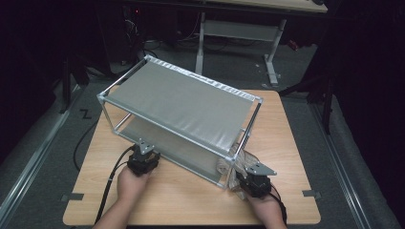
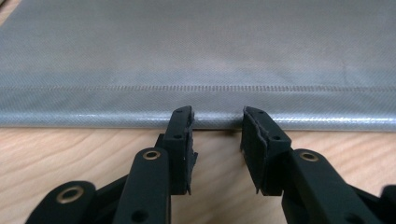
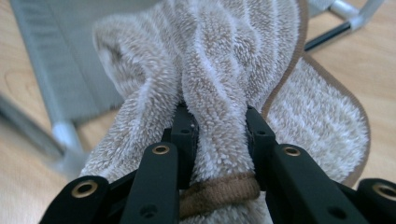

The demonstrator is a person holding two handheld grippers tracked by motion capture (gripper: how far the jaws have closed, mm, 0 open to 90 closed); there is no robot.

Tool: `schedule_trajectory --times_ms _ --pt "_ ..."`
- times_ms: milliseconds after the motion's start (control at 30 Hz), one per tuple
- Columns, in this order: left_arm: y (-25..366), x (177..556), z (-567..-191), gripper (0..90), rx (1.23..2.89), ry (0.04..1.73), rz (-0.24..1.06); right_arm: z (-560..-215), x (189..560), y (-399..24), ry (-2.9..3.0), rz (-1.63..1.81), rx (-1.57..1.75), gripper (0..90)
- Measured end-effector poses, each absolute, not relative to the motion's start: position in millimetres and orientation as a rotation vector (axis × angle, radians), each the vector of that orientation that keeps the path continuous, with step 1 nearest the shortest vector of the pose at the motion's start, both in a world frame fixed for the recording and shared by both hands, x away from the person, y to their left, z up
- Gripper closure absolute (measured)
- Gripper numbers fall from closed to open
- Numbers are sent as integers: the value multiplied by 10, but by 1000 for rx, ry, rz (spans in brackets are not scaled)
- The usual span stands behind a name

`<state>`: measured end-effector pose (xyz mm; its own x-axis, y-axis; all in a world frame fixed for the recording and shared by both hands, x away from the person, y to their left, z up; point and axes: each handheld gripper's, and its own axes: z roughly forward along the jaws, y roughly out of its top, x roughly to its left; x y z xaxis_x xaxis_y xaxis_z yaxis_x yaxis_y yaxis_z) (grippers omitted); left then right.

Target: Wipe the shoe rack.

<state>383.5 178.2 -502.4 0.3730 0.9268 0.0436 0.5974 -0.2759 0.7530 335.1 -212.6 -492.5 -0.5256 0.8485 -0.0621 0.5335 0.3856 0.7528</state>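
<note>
Between right gripper (image 3: 218,122) jaws, bunched towel (image 3: 224,70).

A light wooden desk (image 1: 191,200) has a smooth, matt top with pale visible grain. On it stands a box-shaped rack of silvery metal tubes (image 1: 181,119), lightly shiny, with stretched grey woven fabric shelves (image 2: 196,56) that look finely textured with a faint sheen and a stitched hem. A beige fluffy terry towel with brown cloth edging (image 3: 219,70) looks soft, thick and looped. The left tongs (image 2: 217,123) and right tongs (image 3: 219,126) are matt black plastic with brass-coloured rivets.
</note>
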Motion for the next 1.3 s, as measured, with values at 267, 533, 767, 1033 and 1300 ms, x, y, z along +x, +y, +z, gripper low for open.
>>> schedule_trajectory --times_ms 267,533,767,1033,1300 --pt "1584 4011 -5016 629 1998 1299 641 -4915 3059 -2369 2227 935 1211 719" --pt "1489 4064 -5029 596 1980 1288 605 -4884 2960 -2392 2206 942 1208 718" --pt "1692 3812 -4968 568 1939 1250 597 -4778 3104 -2279 2124 1023 1201 719" --pt "2032 3456 -4825 527 1861 1240 596 -4815 2992 -2003 2193 1046 1135 718" --pt "2142 3262 -4902 512 1815 1230 587 -4844 2795 -1661 2286 1089 1023 717"
